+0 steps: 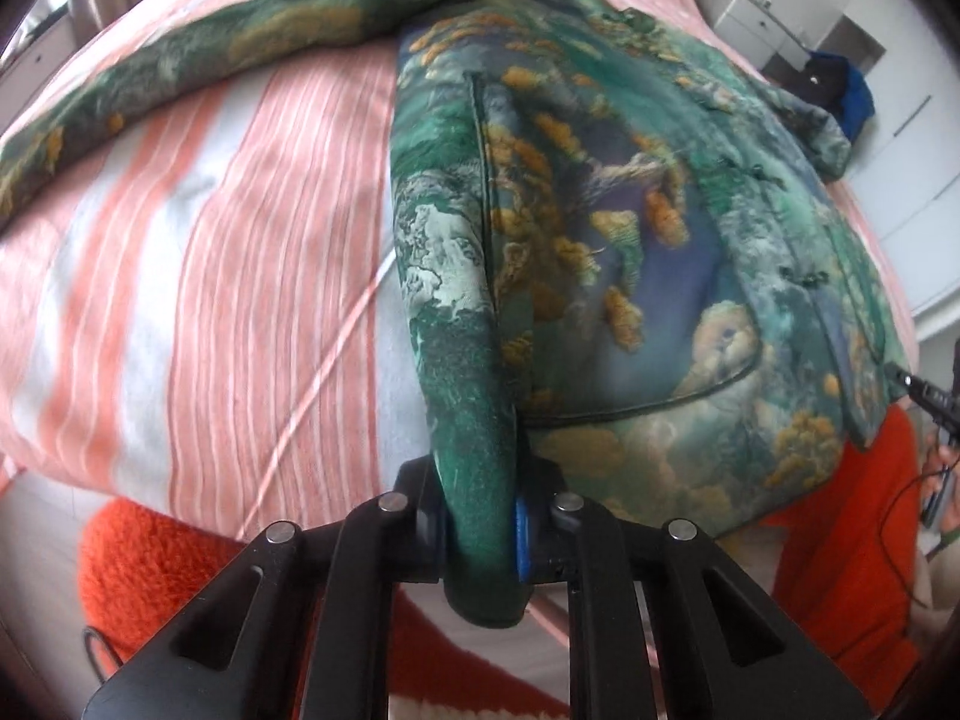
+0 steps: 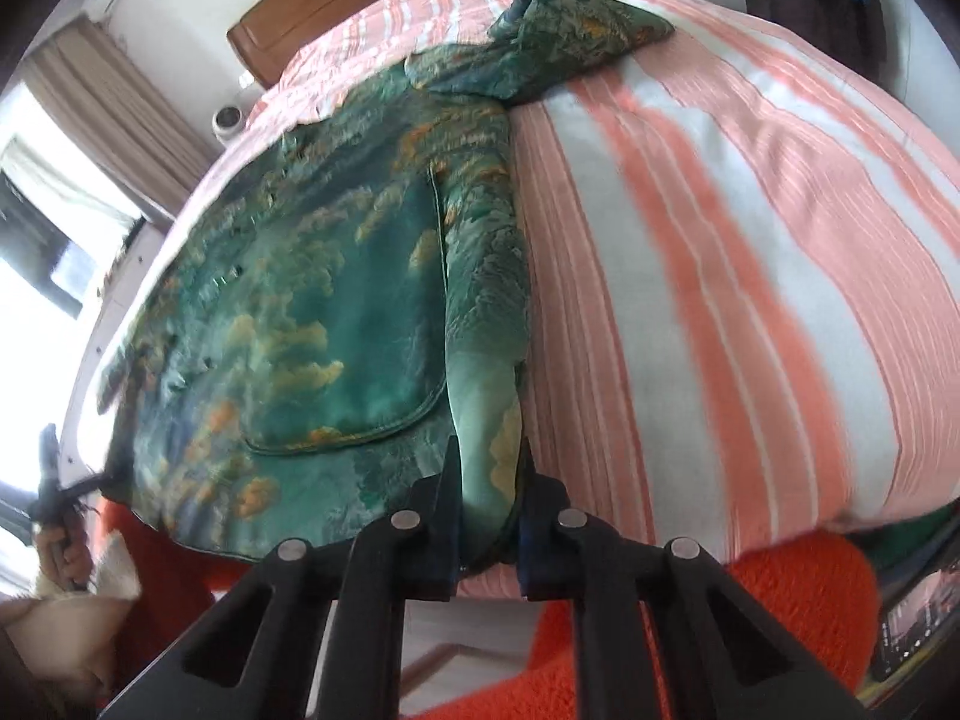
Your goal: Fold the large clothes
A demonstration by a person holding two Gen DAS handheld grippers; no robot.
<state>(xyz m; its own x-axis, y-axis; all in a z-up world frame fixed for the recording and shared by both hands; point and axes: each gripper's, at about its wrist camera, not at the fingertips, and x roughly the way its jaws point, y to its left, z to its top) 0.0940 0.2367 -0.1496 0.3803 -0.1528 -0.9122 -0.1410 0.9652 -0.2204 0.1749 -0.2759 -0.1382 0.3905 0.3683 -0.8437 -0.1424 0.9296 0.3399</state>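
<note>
Green printed jacket [image 1: 600, 228] lies flat on the striped bed [image 1: 228, 276], its hem corners pinched by the left gripper [image 1: 480, 534] and right gripper [image 2: 489, 531], which should lift evenly toward 12 o'clock, where open bedding gives room for the fold.
</note>
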